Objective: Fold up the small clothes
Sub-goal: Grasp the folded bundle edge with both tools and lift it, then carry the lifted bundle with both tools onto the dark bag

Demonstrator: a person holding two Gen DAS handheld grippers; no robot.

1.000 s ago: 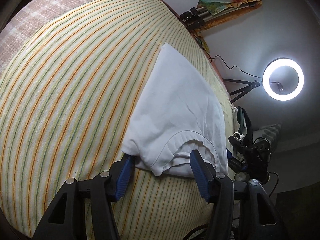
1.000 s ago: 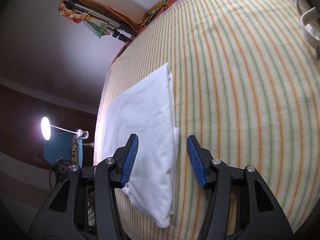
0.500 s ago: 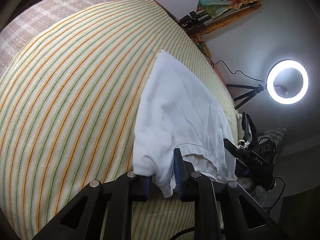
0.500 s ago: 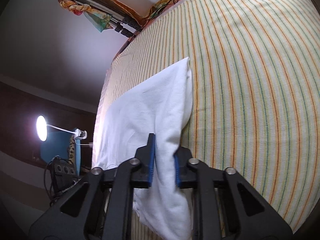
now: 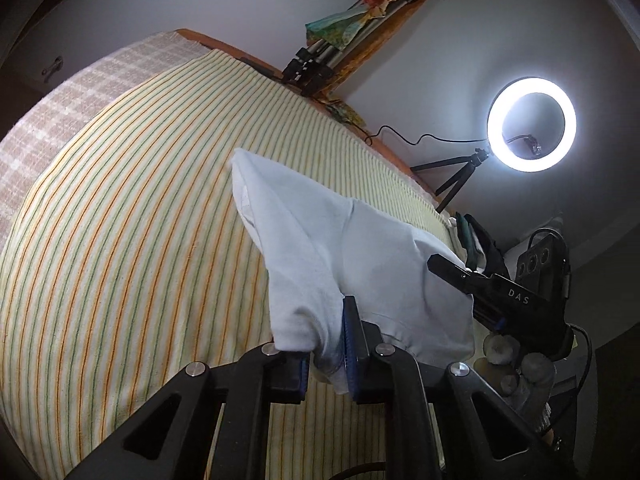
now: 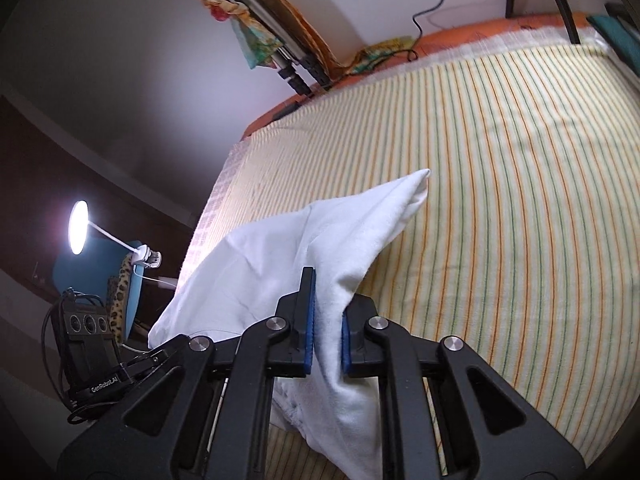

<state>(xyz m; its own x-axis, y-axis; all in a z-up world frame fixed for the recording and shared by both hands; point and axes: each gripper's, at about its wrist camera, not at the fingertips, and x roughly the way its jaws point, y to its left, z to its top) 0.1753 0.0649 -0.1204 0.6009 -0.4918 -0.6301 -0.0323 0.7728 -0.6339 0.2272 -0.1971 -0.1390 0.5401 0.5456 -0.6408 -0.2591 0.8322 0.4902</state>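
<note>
- Two grippers, one in each of your hands, are both pinching the same white cotton garment at its near edge.
- Your left gripper has just been closing, and its blue-padded black jaws now press on a bunched fold of the cloth, which spills over the left pad and hangs a little below it.
- Your right gripper has likewise just been closing; its blue pads clamp a thick fold of the white fabric, with a loose tail of cloth drooping beneath the jaws toward you.
- From the grip the garment's near edge is raised off the cream bedspread with thin orange and green stripes, and the cloth slopes away and down to it.
- At the far end the garment tapers to a pointed corner; whether that corner touches the bedspread you cannot tell from either view.
- In the left wrist view your right gripper's black body shows at the garment's right edge.
- In the right wrist view your left gripper's black body shows low on the left, beside the cloth.
- Beyond the bed's edge a lit round ring light on a small black tripod stands near the pale wall.
- Against the wall at the bed's far side a bundle of folded metal tripod legs wrapped in colourful cloth leans.
</note>
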